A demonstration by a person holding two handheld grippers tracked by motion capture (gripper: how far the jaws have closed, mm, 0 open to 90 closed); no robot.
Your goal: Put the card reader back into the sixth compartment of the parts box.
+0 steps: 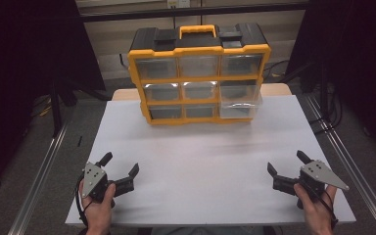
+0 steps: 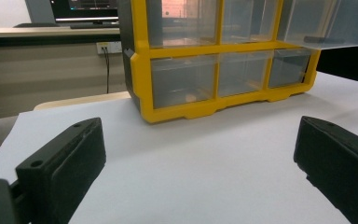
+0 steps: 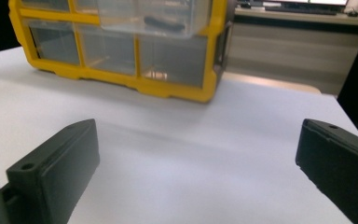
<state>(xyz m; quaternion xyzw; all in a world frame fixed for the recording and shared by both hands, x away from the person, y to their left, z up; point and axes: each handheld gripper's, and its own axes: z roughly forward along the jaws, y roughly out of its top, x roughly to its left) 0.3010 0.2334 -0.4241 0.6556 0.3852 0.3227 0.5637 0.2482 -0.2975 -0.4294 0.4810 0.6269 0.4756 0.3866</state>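
A yellow and black drawer cabinet (image 1: 199,73) with clear drawers stands at the far middle of the white table (image 1: 200,156). Its middle-right drawer (image 1: 241,99) is pulled out; a dark object (image 3: 161,21) lies inside it. My left gripper (image 1: 121,165) rests near the front left edge, open, nothing between its jaws. My right gripper (image 1: 286,163) rests near the front right edge, also open and holding nothing. In the left gripper view the cabinet (image 2: 223,60) and the pulled-out drawer (image 2: 328,23) lie ahead. A small pale item (image 2: 191,97) sits in the bottom-left drawer.
Metal frame rails (image 1: 39,171) run along both sides of the table. Cables (image 1: 323,122) lie on the floor at the right. A wooden surface (image 1: 274,89) shows behind the white table. Wide bare tabletop lies between the grippers and the cabinet.
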